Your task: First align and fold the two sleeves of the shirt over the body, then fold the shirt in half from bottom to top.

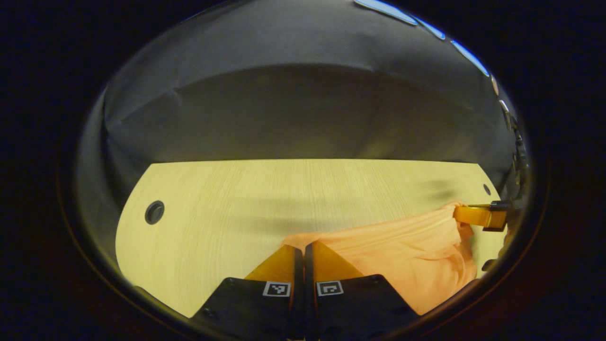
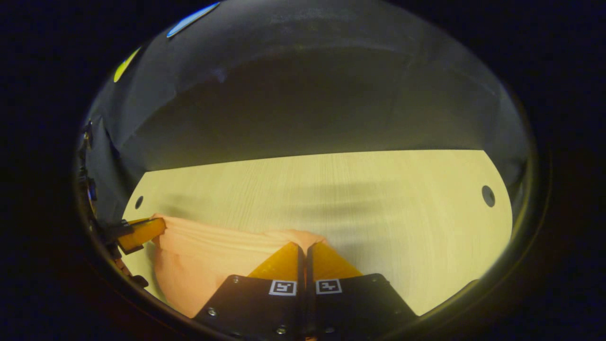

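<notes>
Gripping an edge of the orange shirt (image 1: 412,255), the left gripper (image 1: 303,248) has its 2 fingers pressed together on the fabric at the near edge of the wooden table (image 1: 227,199). In the left gripper view the cloth stretches from these fingertips rightward to the right gripper (image 1: 476,215), which pinches the other end near the table's right edge, close to a small hole (image 1: 486,189). A larger grommet hole (image 1: 154,212) sits near the left edge. In the right gripper view the right gripper (image 2: 303,251) is likewise clamped on the shirt (image 2: 203,260), and the left gripper (image 2: 142,232) holds the far end by the left edge. The shirt hangs bunched between them, sagging toward the near edge.
</notes>
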Demonstrator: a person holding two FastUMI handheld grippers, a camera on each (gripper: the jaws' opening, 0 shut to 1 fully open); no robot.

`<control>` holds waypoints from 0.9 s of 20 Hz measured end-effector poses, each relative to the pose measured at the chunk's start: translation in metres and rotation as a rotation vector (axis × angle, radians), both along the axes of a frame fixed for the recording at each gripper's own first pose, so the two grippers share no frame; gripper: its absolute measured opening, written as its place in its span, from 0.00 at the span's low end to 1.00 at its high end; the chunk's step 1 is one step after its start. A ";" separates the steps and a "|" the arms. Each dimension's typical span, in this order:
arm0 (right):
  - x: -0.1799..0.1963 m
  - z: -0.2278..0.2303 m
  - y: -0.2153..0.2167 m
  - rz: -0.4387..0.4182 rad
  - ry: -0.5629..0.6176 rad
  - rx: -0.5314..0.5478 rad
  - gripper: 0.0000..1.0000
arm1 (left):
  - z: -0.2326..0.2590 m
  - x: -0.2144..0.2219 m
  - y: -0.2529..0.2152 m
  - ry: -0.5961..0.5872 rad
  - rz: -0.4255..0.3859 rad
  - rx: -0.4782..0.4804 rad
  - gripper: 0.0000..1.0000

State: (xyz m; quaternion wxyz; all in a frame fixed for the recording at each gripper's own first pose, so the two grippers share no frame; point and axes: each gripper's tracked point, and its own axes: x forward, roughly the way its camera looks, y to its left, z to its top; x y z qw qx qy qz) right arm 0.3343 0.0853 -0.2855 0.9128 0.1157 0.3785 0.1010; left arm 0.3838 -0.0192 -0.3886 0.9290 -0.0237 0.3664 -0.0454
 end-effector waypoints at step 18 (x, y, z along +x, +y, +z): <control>-0.010 -0.001 -0.010 0.024 0.024 -0.039 0.68 | 0.006 -0.007 -0.014 0.009 -0.002 -0.030 0.86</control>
